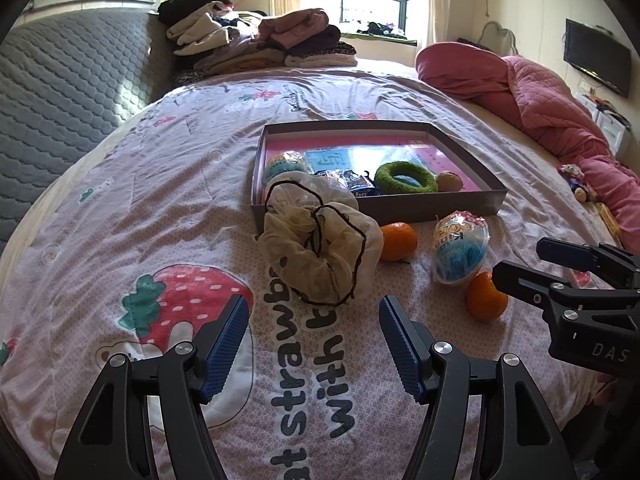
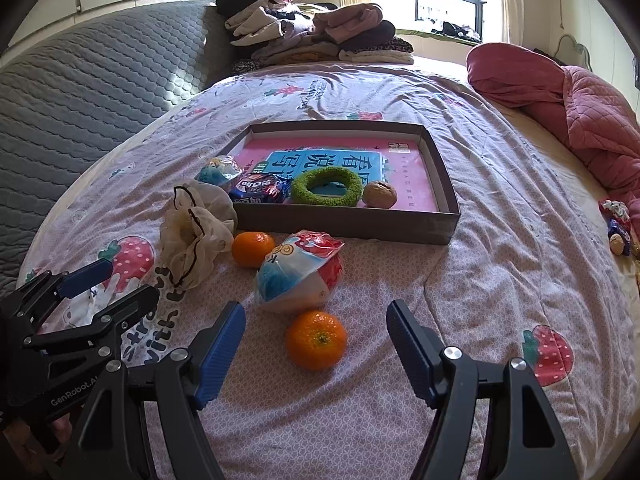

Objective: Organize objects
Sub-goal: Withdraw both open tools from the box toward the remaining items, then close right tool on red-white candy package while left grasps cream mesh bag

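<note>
While both grippers (image 1: 314, 344) (image 2: 316, 348) gape empty, a mesh pouch (image 1: 320, 246) crowds the box (image 1: 472, 196).

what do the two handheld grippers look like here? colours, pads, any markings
Both match: black plastic frames with triangular cutouts, silver pivot screws, and blue ribbed pads on the fingers. Left gripper reads "GenRobot.AI" in white on its body, seen from the right wrist view. Right gripper shows white "DAS" lettering, cut off at the frame edge. No cables visible.

From my right camera, the cream mesh bag (image 2: 196, 232) covers the box's (image 2: 448, 184) near-left corner. I can't read the dark snack packet (image 2: 260, 189), and small items (image 2: 618, 232) at the right edge stay unidentifiable.
</note>
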{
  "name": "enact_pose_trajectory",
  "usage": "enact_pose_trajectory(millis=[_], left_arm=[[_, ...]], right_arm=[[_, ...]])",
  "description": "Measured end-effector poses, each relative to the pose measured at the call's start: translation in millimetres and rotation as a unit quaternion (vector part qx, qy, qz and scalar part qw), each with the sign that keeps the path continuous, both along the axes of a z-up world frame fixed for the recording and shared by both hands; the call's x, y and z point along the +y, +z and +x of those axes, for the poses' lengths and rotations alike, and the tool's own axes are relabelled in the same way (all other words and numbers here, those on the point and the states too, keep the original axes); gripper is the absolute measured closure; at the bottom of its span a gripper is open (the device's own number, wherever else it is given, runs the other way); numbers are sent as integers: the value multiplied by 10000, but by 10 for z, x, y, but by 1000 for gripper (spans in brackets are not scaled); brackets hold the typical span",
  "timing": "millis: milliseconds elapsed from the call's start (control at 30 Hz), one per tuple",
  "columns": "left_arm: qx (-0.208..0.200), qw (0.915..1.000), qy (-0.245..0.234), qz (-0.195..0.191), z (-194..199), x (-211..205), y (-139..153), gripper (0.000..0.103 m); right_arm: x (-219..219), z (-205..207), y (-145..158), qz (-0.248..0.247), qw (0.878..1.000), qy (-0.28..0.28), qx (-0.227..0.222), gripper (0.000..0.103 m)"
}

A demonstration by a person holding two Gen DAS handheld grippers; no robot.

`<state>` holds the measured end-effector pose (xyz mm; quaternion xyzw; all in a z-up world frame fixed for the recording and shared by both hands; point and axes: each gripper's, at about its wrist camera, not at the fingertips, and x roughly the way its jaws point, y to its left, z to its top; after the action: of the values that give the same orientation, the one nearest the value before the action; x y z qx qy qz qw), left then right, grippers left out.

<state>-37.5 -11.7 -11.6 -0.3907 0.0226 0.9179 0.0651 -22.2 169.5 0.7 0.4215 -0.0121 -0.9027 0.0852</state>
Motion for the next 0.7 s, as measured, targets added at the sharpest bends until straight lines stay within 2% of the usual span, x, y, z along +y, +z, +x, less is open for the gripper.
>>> enact_pose_trajectory(millis=[167,567,700], left_arm=[[20,10000,-17,12,-43,23,-39,34],[76,9999,-125,67,-213,99,-129,34],[65,9996,-207,184,-256,112,-163,34]], right_arm=[[21,-101,-63,-169,9998,-52,-112,31],[-36,-355,-206,-236,9993,-140,-242,30],[-49,-420,-245,-263,9992,-145,-258,24]])
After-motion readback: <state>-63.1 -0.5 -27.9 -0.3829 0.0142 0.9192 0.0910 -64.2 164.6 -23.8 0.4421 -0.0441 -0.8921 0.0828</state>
